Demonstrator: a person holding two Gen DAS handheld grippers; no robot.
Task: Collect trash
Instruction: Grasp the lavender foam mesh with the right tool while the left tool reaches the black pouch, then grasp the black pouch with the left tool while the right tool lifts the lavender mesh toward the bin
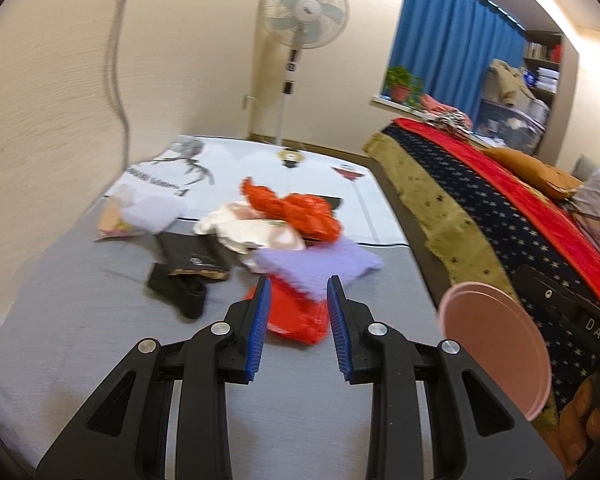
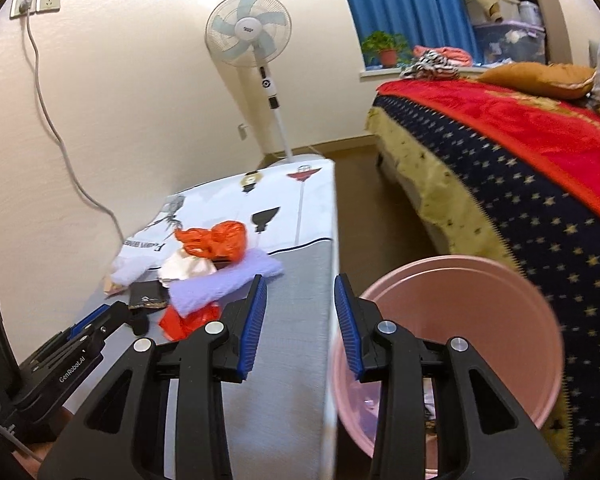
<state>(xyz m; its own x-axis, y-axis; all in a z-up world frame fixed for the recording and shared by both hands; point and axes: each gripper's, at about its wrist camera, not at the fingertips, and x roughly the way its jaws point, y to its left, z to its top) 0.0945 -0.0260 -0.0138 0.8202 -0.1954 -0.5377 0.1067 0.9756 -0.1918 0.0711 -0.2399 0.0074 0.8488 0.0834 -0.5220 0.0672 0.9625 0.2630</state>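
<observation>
A heap of trash lies on the grey table [image 1: 80, 352]: a red wrapper [image 1: 296, 320], a lilac sheet [image 1: 320, 264], a crumpled orange bag [image 1: 300, 212], white paper [image 1: 248, 228] and a black box [image 1: 196, 256]. My left gripper [image 1: 299, 282] is open, just short of the red wrapper, with nothing between its pads. My right gripper [image 2: 301, 280] is open and empty over the table's right edge, beside the pink bin [image 2: 452, 320]. The right wrist view also shows the heap [image 2: 216, 280] and the left gripper [image 2: 108, 312] at lower left.
The pink bin [image 1: 496, 348] stands on the floor between the table and a bed with a starred blue and red cover [image 2: 520, 184]. A standing fan [image 2: 248, 36] is past the table's far end. A cable [image 2: 52, 120] hangs down the left wall. A small black object [image 1: 180, 292] lies by the box.
</observation>
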